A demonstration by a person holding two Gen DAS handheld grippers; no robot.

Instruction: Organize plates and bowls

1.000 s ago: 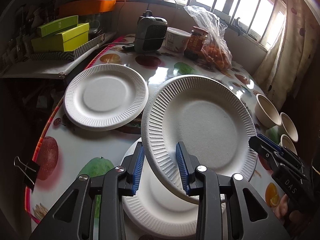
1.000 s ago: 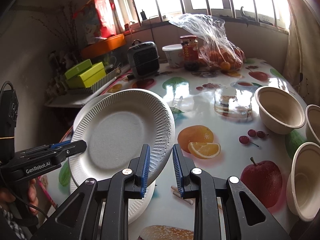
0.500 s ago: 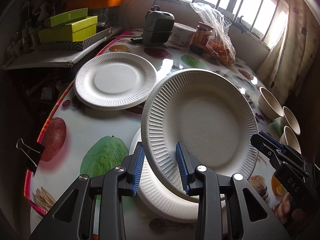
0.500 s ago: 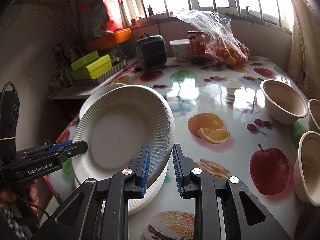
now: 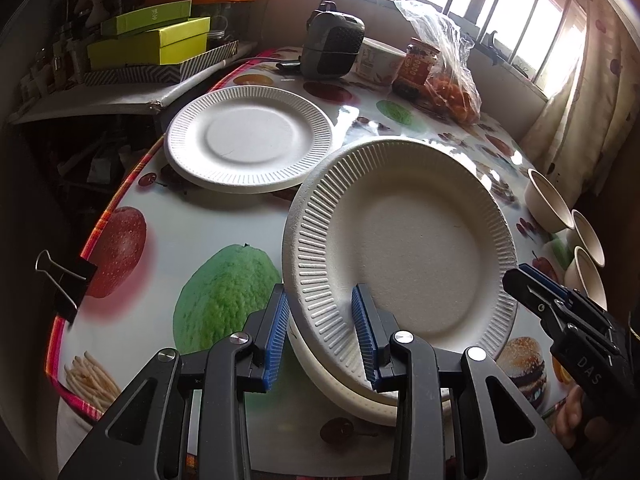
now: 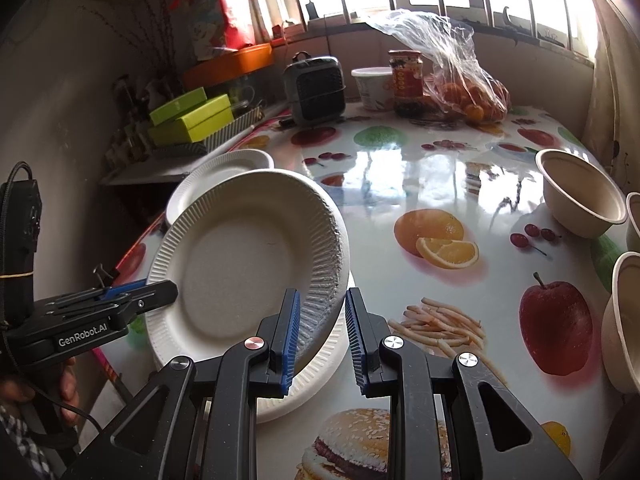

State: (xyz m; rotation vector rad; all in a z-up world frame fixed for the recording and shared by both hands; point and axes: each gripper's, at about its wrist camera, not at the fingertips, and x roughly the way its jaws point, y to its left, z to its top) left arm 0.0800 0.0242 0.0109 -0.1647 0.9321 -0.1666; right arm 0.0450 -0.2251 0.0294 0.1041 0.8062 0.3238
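A white ribbed paper plate (image 5: 400,248) (image 6: 240,264) hangs tilted just above a stack of like plates (image 5: 340,384) (image 6: 316,376) near the table's front edge. My left gripper (image 5: 320,336) is shut on the plate's near-left rim. My right gripper (image 6: 322,332) is shut on its opposite rim. Each gripper appears in the other's view: the right gripper (image 5: 516,280) at the plate's right side, the left gripper (image 6: 160,292) at its left. Another plate stack (image 5: 248,136) (image 6: 224,168) lies further back on the left. Three beige bowls (image 5: 546,204) (image 6: 580,196) stand at the right edge.
At the back of the fruit-print table (image 6: 440,184) stand a small dark heater (image 5: 332,52), a white tub (image 6: 374,88), a red-lidded jar (image 6: 406,80) and a plastic bag of oranges (image 6: 468,92). Green boxes (image 5: 152,40) sit on a side shelf. A binder clip (image 5: 64,276) grips the table's left edge.
Both grippers have carried the tilted plate a little lower and nearer the table's front edge. The grip on both rims is unchanged.
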